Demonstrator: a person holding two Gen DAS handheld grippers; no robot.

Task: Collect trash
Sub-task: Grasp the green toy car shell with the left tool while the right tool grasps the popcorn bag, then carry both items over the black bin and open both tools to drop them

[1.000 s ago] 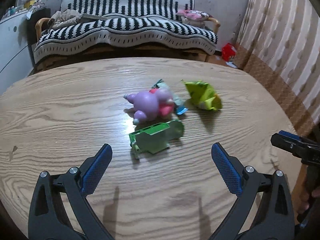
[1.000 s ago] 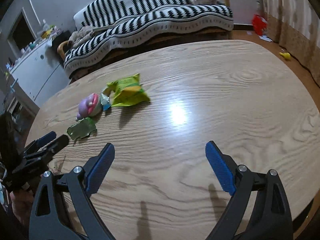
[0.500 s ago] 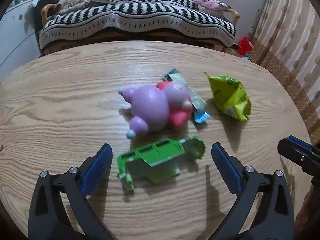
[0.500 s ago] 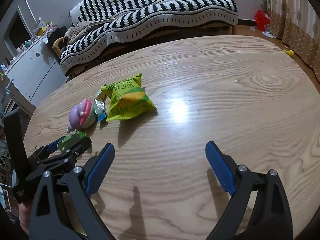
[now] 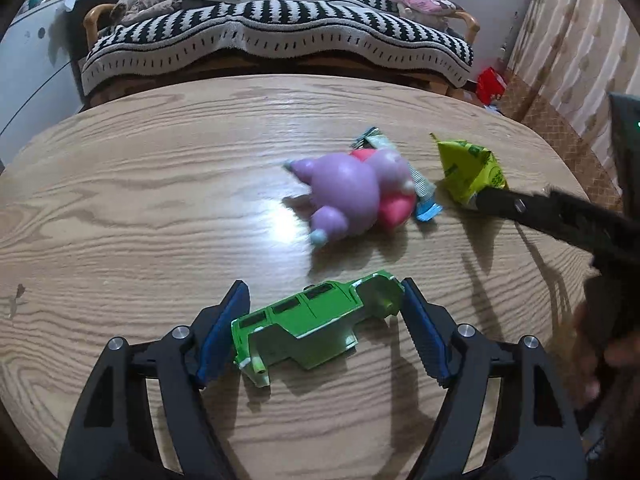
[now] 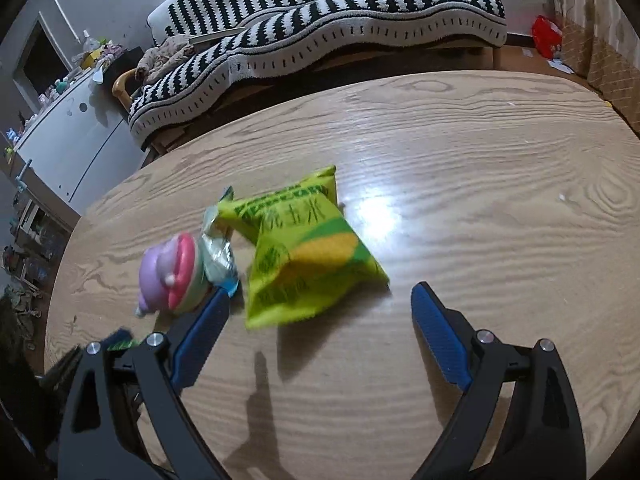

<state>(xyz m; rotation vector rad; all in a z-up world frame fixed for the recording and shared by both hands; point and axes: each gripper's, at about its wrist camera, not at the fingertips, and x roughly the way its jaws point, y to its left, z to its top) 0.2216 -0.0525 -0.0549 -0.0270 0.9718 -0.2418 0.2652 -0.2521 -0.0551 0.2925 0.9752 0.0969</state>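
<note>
Yellow-green snack bag [image 6: 308,256] printed with blurred Chinese characters

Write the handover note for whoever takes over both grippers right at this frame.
Left gripper: open, straddling the green toy car shell, not clamped.
Right gripper: open, just short of the yellow-green snack bag; its tip shows at the bag's edge in the left view.
Also on the wooden table: purple pig toy, with a small silver-blue wrapper lying against it.
Done: nothing collected.
Left: grasp and remove the trash; no bin is visible.
</note>
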